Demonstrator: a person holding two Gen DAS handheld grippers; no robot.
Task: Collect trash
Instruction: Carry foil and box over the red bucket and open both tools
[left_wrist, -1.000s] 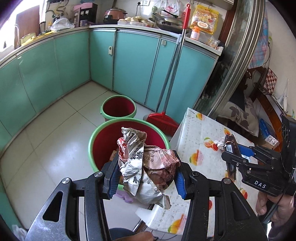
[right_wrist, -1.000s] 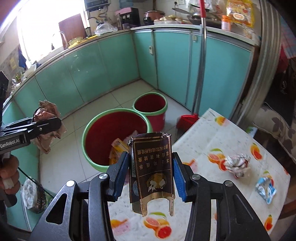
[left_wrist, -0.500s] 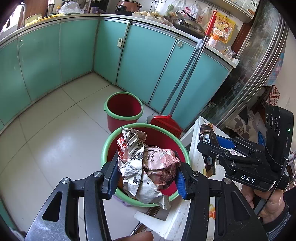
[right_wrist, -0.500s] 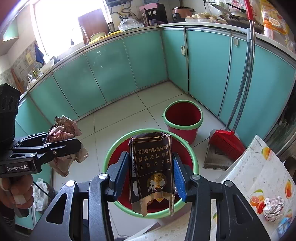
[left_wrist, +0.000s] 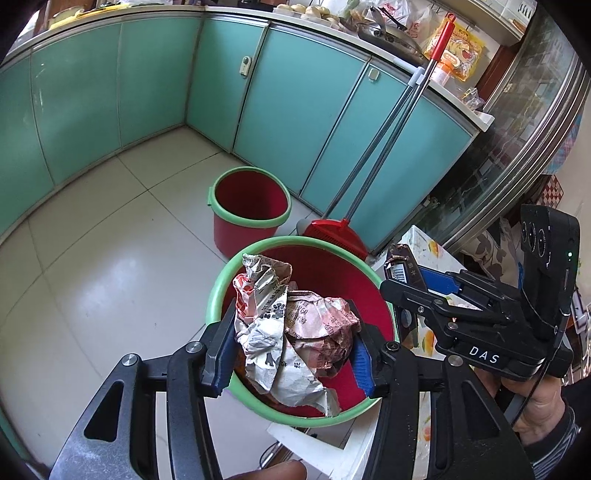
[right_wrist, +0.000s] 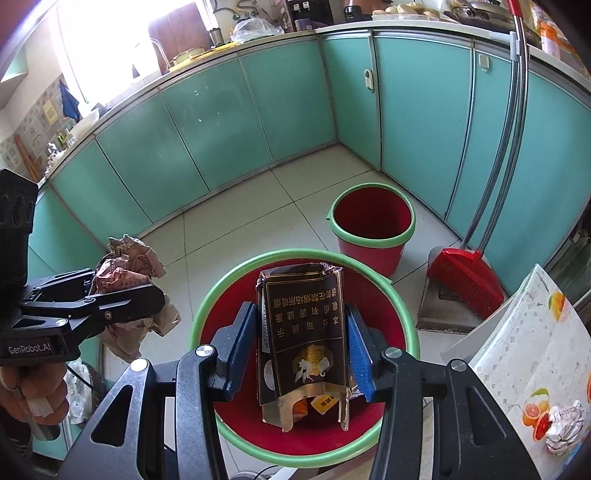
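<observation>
**Both claws loaded above the big bucket**

A crumpled wrapper (left_wrist: 295, 332) is clamped in the left claw (left_wrist: 291, 354), whose blue pads are pressed into its two sides. A flattened dark carton (right_wrist: 303, 339) is pinched in the right claw (right_wrist: 301, 347), its long axis running up and down between the pads and its torn foil end hanging lowest. Neither claw is opened wider than its load.

The relation that counts is the vertical one. Seen from the right wrist, the carton is framed wholly inside the green rim of the big bucket (right_wrist: 201, 314), with red floor and a few scraps visible below it; the bucket lies straight under that claw. Seen from the left wrist, the wrapper is likewise set over the bucket's mouth, though towards the near left of the rim. From the right view, however, the left claw appears off to the side of the rim, so it cannot be told for certain that the wrapper is fully over the opening. The right claw is judged the better placed of the two for release.

A small bucket (left_wrist: 249, 214) stands beyond, near the broom (left_wrist: 336, 236), and is not in line with either claw. A foil ball (right_wrist: 567, 424) is left on the surface (right_wrist: 517, 350) at the right, just beside an orange print, well apart from both claws.
</observation>
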